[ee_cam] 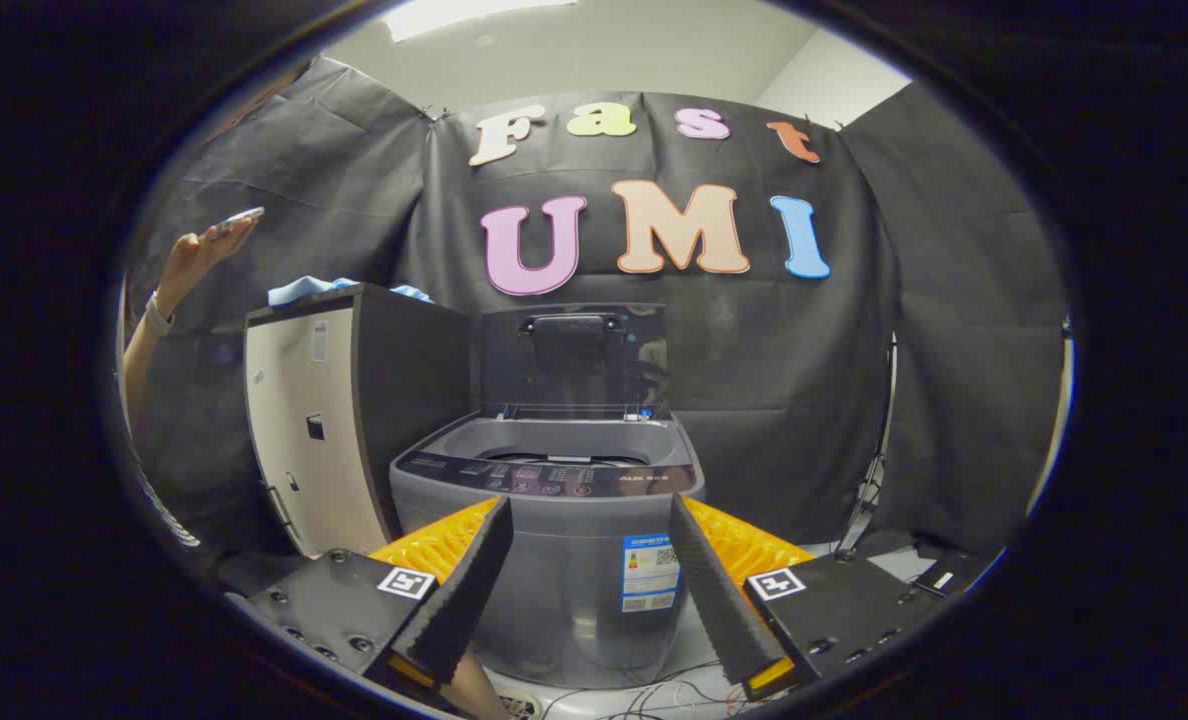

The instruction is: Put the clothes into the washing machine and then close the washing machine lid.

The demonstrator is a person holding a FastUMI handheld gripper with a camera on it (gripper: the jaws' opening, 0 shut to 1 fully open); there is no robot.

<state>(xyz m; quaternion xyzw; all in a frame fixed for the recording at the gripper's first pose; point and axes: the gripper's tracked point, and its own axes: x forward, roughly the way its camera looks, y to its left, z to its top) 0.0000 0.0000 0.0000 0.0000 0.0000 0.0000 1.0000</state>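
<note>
From my seat, the small grey top-loading washing machine [564,540] stands straight ahead of the gripper [591,520], beyond its two fingers and framed in the gap between them. Its dark lid [574,355] is raised upright at the back, handle near the top edge. The tub opening is exposed, but from this low angle I cannot tell whether anything lies inside; I only see the grey rim and the dark control strip across the front. A blue and white label sits on the machine's front wall.

Just beside the machine, on its left, stands a tall cabinet with a cream side and dark panels [339,420]. On top of it lies the light blue clothing [312,289], a rumpled heap with a second bit of blue showing past the cabinet's far corner.

My gripper's fingers are spread wide with nothing between them, touching neither machine nor clothes.

Past the cabinet, a person's raised hand [199,250] holds a phone [239,218], a band on the wrist.
</note>
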